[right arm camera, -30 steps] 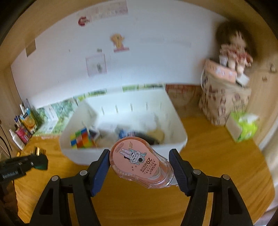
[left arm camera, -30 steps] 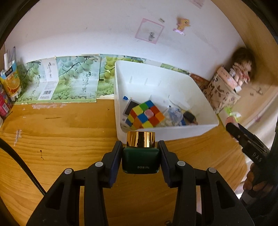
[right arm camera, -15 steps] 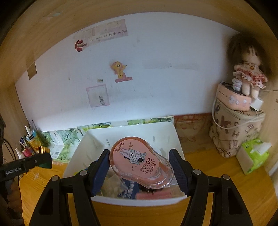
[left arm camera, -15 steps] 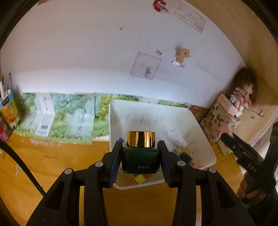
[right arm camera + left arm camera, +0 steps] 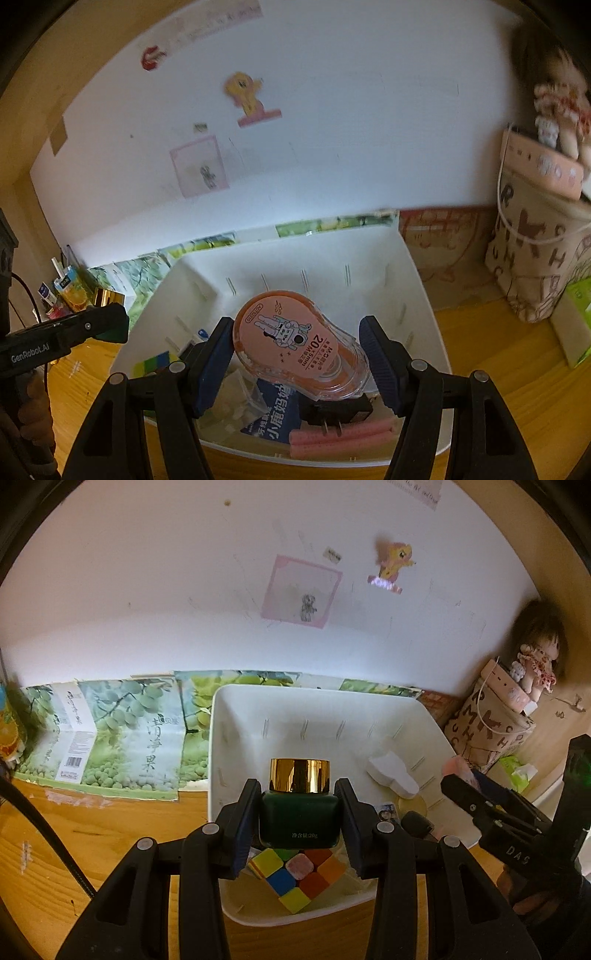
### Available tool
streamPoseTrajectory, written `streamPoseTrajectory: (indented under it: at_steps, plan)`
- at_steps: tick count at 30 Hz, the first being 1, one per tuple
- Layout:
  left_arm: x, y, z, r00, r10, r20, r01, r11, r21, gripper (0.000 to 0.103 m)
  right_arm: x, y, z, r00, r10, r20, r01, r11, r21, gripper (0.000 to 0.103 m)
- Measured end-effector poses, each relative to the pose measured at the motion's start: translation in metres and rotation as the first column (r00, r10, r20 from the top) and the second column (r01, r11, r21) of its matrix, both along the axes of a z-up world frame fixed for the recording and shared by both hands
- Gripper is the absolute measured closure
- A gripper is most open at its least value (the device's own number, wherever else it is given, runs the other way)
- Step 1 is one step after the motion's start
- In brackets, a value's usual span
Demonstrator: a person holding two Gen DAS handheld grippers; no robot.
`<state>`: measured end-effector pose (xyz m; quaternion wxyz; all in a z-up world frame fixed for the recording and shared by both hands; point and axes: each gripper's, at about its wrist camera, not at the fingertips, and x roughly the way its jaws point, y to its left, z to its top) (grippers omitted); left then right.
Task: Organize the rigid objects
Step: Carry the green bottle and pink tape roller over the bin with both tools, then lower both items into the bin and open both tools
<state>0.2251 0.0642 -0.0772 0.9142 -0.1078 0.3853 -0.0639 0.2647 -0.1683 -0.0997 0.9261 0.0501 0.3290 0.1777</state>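
Left gripper (image 5: 298, 812) is clamped on a dark green square glass jar w/ a shiny gold lid (image 5: 298, 805), held upright between its fingers, above the near end of the white rectangular plastic bin (image 5: 325, 705); a multicoloured puzzle cube (image 5: 295, 877) lies in the bin just below the fingertips. Right gripper (image 5: 297, 354) grips a pink clear-cased correction tape dispenser (image 5: 295, 347) between its fingers, over the same bin, w/ a black plug (image 5: 336, 410) and pink foam rollers (image 5: 340, 439) beneath

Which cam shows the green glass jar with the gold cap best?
Left wrist: the green glass jar with the gold cap sits centred, label readable. The right wrist view catches only its gold cap and a green sliver at the left edge.
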Motion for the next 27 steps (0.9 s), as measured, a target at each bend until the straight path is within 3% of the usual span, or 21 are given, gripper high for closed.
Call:
streamPoseTrajectory:
  at_steps: [6,7,9,11,14,17,20,23,27]
  plan:
    - [0.001,-0.008,-0.003,1.0,0.01,0.003,-0.01,1.0,0.019,0.058,0.003,-0.001,-0.006,1.0,-0.006,-0.026,0.007,1.0,0.02,0.033]
    - [0.0,-0.01,-0.001,1.0,0.003,0.012,-0.003,1.0,0.02,0.058,0.002,-0.001,-0.004,1.0,-0.007,-0.028,0.008,1.0,0.026,0.029]
    - [-0.005,-0.013,0.005,0.999,-0.007,0.041,0.006,1.0,0.027,0.051,-0.002,-0.002,0.0,1.0,-0.008,-0.018,0.008,0.999,0.032,0.021]
    - [-0.012,-0.015,0.014,0.997,-0.007,0.071,0.005,0.999,0.034,0.032,-0.006,-0.002,0.006,1.0,-0.006,-0.007,0.007,1.0,0.03,0.021]
    - [-0.022,-0.014,0.026,0.995,0.0,0.104,-0.002,1.0,0.022,0.022,-0.014,-0.004,0.016,1.0,-0.007,0.002,0.007,0.999,0.037,0.02]
    - [-0.034,-0.013,0.039,0.991,0.003,0.131,-0.005,1.0,0.01,0.019,-0.026,-0.007,0.028,1.0,-0.015,0.015,0.014,0.998,0.056,0.018]
    - [-0.05,-0.011,0.05,0.988,0.008,0.157,-0.008,1.0,-0.001,0.017,-0.043,-0.01,0.04,0.999,-0.046,0.029,0.044,0.996,0.074,0.009]
    - [-0.064,-0.009,0.053,0.988,0.011,0.154,-0.012,1.0,0.005,0.017,-0.059,-0.012,0.047,0.997,-0.073,0.04,0.069,0.994,0.09,0.001]
    - [-0.084,-0.002,0.048,0.993,0.009,0.117,-0.008,1.0,-0.012,0.017,-0.083,-0.01,0.051,0.996,-0.089,0.027,0.086,0.991,0.102,0.001]
